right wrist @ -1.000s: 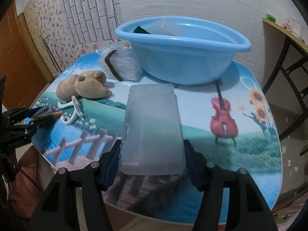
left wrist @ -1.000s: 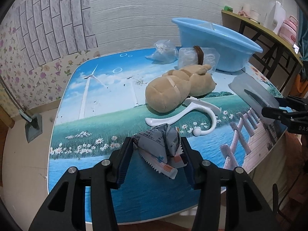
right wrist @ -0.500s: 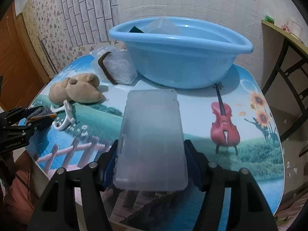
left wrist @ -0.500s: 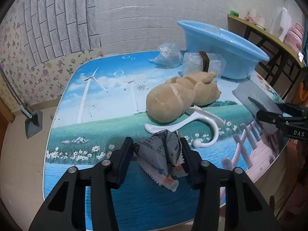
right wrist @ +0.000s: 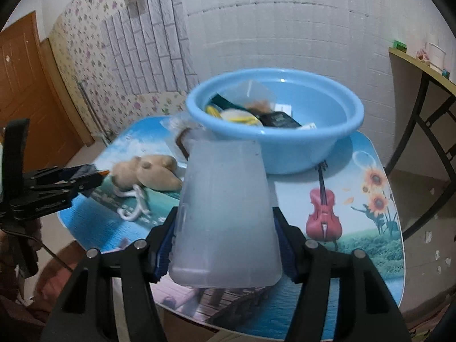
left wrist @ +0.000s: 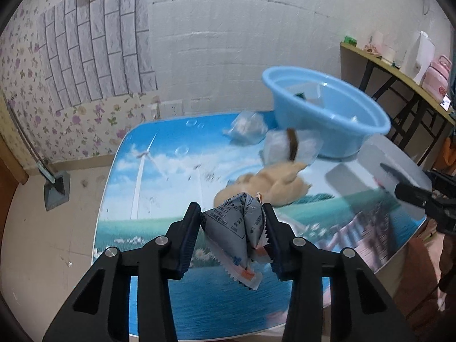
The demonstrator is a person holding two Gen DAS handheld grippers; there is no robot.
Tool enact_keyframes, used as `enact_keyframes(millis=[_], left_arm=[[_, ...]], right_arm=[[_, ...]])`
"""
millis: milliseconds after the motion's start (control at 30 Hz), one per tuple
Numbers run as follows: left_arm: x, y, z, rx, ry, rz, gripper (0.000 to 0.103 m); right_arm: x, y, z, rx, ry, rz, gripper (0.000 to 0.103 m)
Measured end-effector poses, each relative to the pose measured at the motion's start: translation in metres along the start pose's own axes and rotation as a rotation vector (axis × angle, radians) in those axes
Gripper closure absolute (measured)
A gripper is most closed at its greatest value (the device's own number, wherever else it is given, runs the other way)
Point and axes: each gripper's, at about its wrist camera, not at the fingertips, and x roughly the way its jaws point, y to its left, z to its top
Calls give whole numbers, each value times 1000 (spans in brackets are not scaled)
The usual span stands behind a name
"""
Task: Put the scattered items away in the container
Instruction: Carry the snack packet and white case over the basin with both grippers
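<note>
**Carrying two items above the tabletop**

Holding a crumpled grey foil packet in the left gripper, jaws closing on it, both pads pressed against its sides, packet clear of the tabletop with its serrated orange-striped end hanging down below the fingers. Gripping a frosted translucent plastic case in the right gripper, jaws set about halfway and clamped on the case's long sides near its near end, far end tilted up toward the basin.

Sitting at the far right of the tabletop: a light blue basin, already holding several things, among them a dark flat packet, something yellow and a clear wrapper. Lying just left of the basin, close against its wall: a clear bag with a brown band, and beyond it a second small clear bag. Resting nearer, in the middle of the tabletop: a tan plush toy, with a white plastic hook touching its near side.

Showing at the left edge of the right wrist view: the left gripper seen side-on. Showing at the right edge of the left wrist view: the black right gripper with the pale case, blurred.
</note>
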Motion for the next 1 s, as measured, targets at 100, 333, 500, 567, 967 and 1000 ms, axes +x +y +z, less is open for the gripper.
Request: enact_keyframes(millis=[100,333,500,567,967,1000], left_arm=[[-9,-11,10,16,-9,-14,61],[-22,-30,31,48,-20,-52,61],[-24,-39,40,53,-35,-53,61],[-23,-43,43,59,-35,-55,61],[0,-74,77,121,-41,-87,61],[2,-76,80,124,-41,-92,61]], right_arm=[[-11,8,6,-27,-19,18,43],[-24,19,7,-55,-27,95,43],[-32,24,11,-71,-61,137,43],[-39,22,17,-69,-93,146,43],[-50,-13,51,-16,-205,87,43],[-49,-16,53,-11,-209,86,43]])
